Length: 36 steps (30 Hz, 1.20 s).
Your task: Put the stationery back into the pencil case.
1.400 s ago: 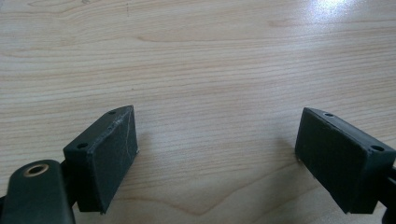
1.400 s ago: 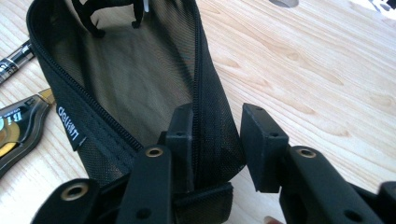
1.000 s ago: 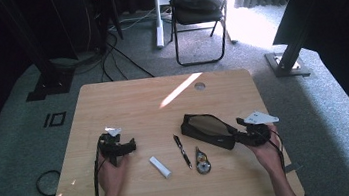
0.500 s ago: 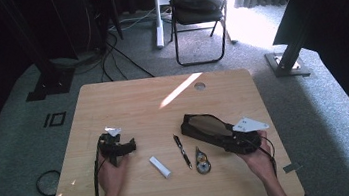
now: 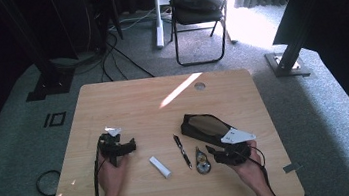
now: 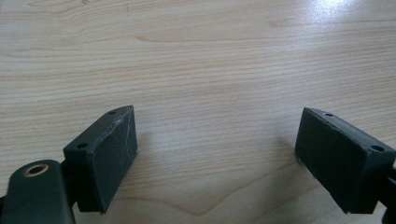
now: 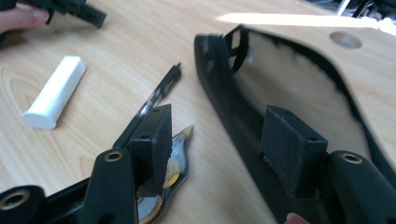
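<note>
The right gripper (image 7: 215, 140), jaws spread and just closing slightly on nothing, straddles the open black fabric pencil pouch (image 7: 299, 93) and round correction-tape dispenser (image 7: 175, 163), while the spread left gripper (image 6: 217, 158) idles over bare table (image 6: 196, 56).

A fixed camera looks forward and down from the near edge on the whole tabletop (image 5: 128, 103). The left gripper's camera skims bare wood; the right gripper's sits close over the pen (image 7: 154, 98) and white tube (image 7: 53, 93), both shared with the high view.
</note>
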Each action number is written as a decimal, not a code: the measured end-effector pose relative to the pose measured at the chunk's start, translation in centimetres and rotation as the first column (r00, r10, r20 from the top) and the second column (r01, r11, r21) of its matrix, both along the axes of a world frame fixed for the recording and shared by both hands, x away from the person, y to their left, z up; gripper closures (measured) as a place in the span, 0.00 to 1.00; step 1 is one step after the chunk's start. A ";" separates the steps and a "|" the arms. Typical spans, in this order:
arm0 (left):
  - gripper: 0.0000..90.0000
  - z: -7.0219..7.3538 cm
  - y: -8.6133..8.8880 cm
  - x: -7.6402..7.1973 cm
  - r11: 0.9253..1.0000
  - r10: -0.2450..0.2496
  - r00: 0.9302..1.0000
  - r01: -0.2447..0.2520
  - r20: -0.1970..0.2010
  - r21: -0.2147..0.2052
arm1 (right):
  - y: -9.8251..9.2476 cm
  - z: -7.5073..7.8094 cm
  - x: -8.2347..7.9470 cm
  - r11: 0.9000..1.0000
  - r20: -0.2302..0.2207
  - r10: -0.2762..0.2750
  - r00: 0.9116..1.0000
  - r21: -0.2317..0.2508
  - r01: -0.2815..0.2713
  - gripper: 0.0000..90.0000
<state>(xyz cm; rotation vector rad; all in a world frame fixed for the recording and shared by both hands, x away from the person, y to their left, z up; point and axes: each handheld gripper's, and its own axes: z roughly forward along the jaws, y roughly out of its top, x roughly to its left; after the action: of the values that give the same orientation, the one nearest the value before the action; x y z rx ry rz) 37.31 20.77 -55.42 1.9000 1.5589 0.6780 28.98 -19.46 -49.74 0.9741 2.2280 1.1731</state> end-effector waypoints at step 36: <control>0.15 0.0 0.0 0.0 1.000 0.000 1.000 0.000 0.000 0.000 | 4.4 -4.9 -1.2 0.988 -0.109 0.042 0.993 -0.140 -0.058 0.33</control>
<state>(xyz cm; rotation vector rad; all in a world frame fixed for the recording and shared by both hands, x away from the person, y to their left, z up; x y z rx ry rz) 37.31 20.77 -55.43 1.8998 1.5589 0.6781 27.73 -15.01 -54.69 0.9469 2.3958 0.9869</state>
